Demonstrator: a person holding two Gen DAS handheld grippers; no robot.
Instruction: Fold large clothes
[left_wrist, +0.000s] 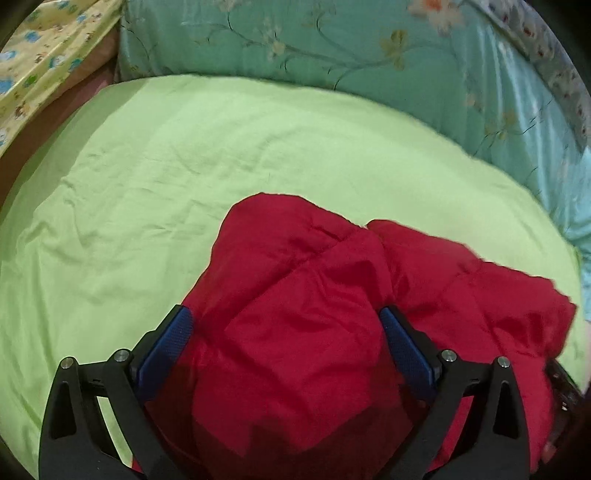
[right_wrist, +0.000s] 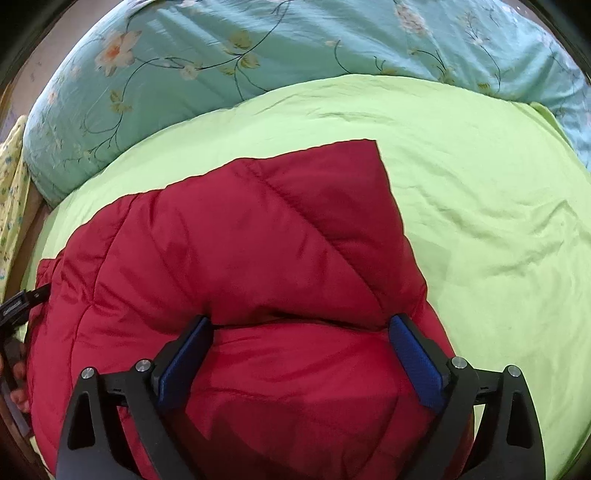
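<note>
A red quilted jacket (left_wrist: 303, 332) lies bunched and partly folded on a light-green sheet (left_wrist: 166, 166). My left gripper (left_wrist: 286, 314) hovers over its near part with the jaws spread wide; red fabric fills the gap, and the blue pads (left_wrist: 166, 343) do not pinch it. In the right wrist view the same jacket (right_wrist: 240, 240) shows a folded flap with a straight edge running to a far corner. My right gripper (right_wrist: 301, 321) is open wide over a fold line, its blue pads (right_wrist: 417, 362) apart from the cloth.
A teal floral quilt (left_wrist: 332, 44) is piled along the far side of the bed (right_wrist: 258, 44). Yellow patterned cloth (left_wrist: 40, 59) hangs at the far left. At the right wrist view's left edge sit a black tool part (right_wrist: 22, 301) and a person's hand (right_wrist: 16, 397).
</note>
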